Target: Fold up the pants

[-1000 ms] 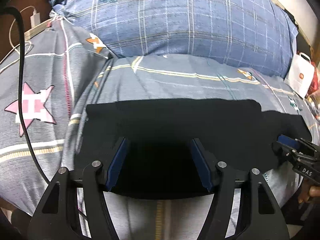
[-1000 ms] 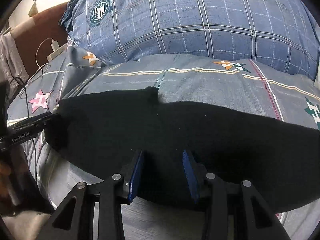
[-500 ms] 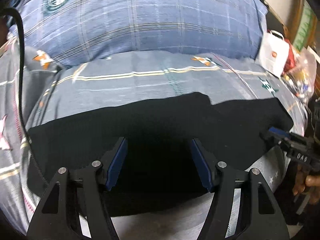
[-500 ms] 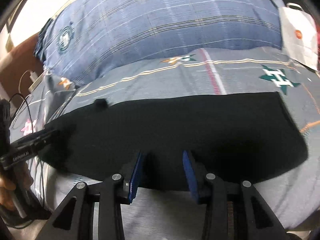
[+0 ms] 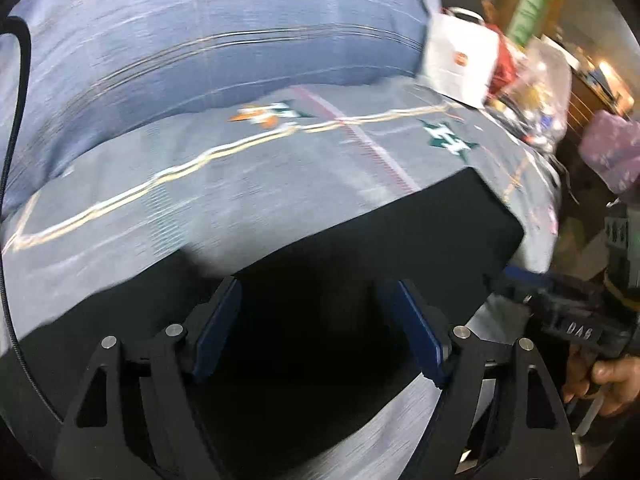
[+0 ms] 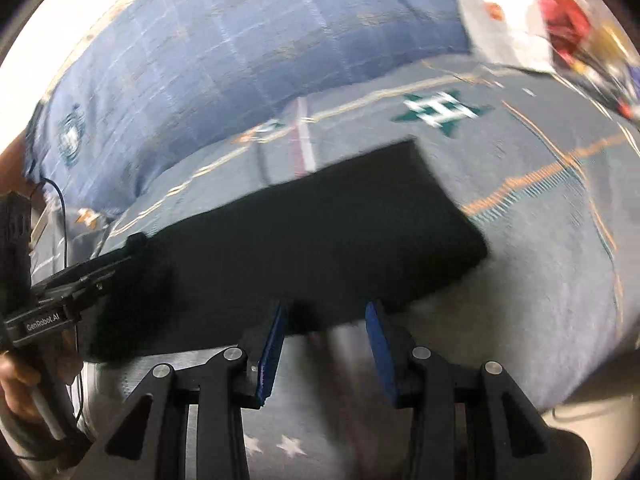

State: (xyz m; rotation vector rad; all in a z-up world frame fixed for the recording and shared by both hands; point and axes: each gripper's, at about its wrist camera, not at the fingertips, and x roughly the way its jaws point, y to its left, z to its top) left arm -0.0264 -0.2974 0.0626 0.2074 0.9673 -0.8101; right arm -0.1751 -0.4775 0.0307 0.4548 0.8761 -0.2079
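Observation:
Black pants (image 5: 360,264) lie flat across the grey patterned bedsheet (image 5: 280,168), their right end squared off (image 6: 420,208). My left gripper (image 5: 316,320) hovers over the middle of the dark cloth. Its jaws are opening wide, and I see no cloth pinched between the blue pads. In the right wrist view my right gripper (image 6: 324,320) stands at the pants' near edge, jaws partly apart, with the hem and bare sheet showing between the tips. Each gripper also shows in the other's view: the right gripper (image 5: 520,280) by the pants' right end, the left gripper (image 6: 132,244) on the cloth further left.
A big blue plaid pillow (image 5: 200,40) fills the back of the bed. A white paper bag (image 5: 460,60) and loose clutter (image 5: 540,92) sit at the far right corner. A black cable (image 5: 8,160) runs down the left side. A person's hand (image 5: 612,376) holds the right gripper's handle.
Both views have swung to the right along the pants, so the right end and the white bag now show. The left jaws stand a little wider. The pictures are blurred by motion.

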